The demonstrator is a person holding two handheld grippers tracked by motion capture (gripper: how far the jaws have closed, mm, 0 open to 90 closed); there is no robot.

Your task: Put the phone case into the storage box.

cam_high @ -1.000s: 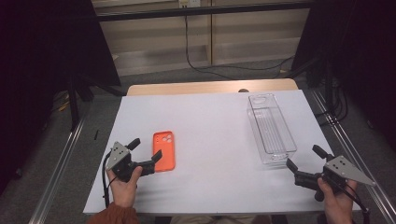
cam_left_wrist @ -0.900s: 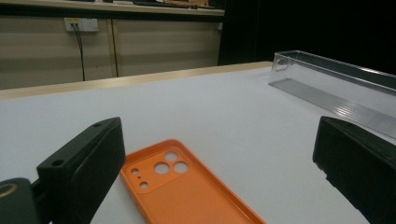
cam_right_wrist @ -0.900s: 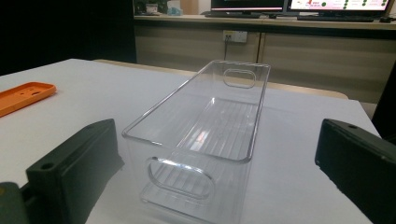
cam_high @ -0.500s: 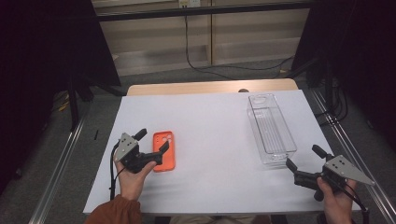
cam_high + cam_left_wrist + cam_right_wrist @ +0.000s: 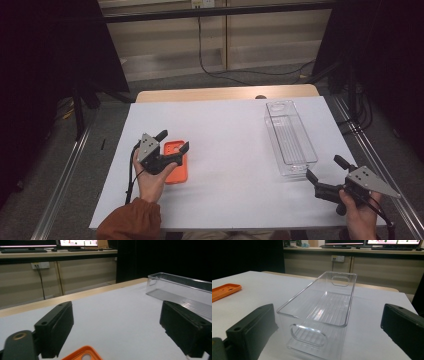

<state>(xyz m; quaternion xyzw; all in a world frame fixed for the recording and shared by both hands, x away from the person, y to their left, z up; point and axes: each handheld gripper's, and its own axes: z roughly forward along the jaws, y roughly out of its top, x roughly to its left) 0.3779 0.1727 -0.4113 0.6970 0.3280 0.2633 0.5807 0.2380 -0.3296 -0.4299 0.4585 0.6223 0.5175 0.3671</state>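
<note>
Over the orange case, near the left edge of the white table, the left gripper (image 5: 175,141) hangs with jaws spread.

Its jaws have just been closing a little, with the orange case (image 5: 176,169) low between them but not pinched; it lies flat on the table (image 5: 230,130). The right gripper (image 5: 326,168) sits spread too, holding nothing, just short of the near end of the clear bin (image 5: 291,137), which stands empty on the table's right side. I'd judge the work barely begun: the case is not yet gripped, and lifting it, perhaps across to the bin, is all left to do.
</note>
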